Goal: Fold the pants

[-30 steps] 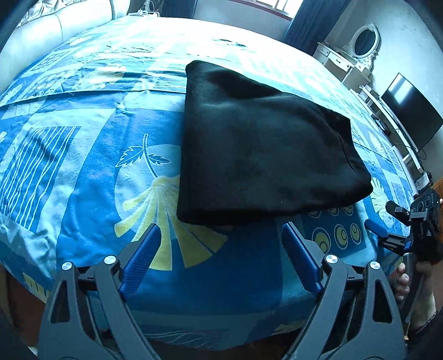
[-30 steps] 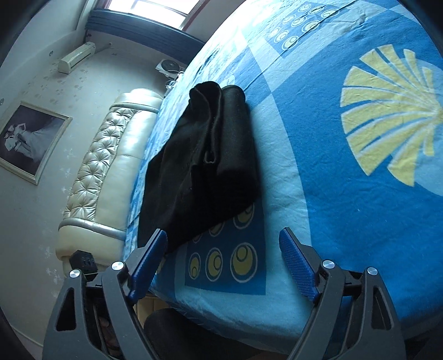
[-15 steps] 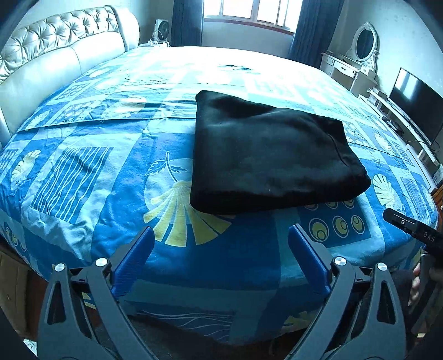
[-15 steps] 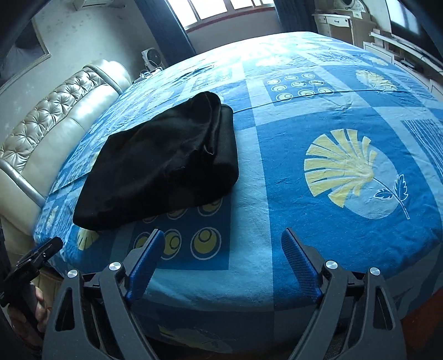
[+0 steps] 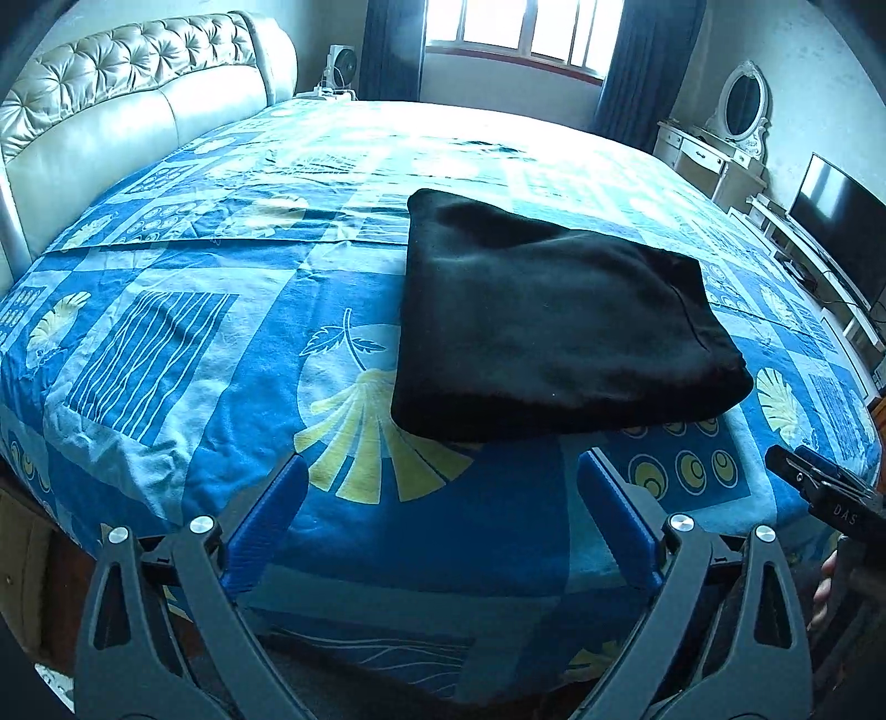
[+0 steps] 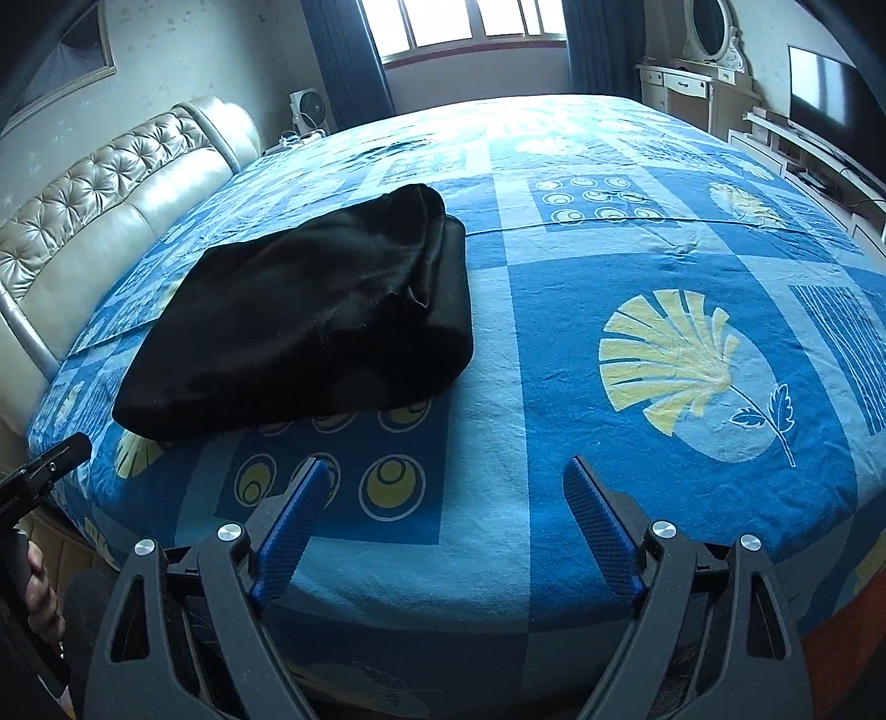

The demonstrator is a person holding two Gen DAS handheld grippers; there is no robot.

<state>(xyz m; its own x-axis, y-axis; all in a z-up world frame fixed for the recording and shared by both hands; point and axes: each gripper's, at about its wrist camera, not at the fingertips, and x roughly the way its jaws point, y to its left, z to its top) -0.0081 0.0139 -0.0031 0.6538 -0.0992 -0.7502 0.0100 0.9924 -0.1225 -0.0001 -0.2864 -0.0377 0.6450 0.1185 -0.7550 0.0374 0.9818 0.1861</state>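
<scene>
Left tongs (image 5: 440, 523): jaws spread wide, nothing held, kept low off the near edge of the bed (image 5: 166, 343). Right tongs (image 6: 443, 518): same, wide open and empty, also off the near edge. In each view the other tool is glimpsed at the frame border with a bit of hand behind it. Neither is in contact with cloth.

Pants (image 5: 554, 327): laid on the bed a little in from the near edge, well apart from both tongs. A compact black stack is seen, roughly rectangular, with several layers visible. From the right view the pants (image 6: 310, 327) show a rounded fold facing the foot side of the bed, with stacked layer ends and a small puckered flap on top. The stack is somewhat puffy, not pressed flat.

Judged from the stack: folding looks done or nearly so; the open, backed-off tongs fit a release. The loose flap could be tucked, if anything is left. The fabric looks thick and soft, so it may spring open slightly.

Farther along the bed: padded headboard (image 5: 127, 105) on the left side, window (image 5: 515, 27) past the far edge, TV (image 5: 836, 221) off the right side.
</scene>
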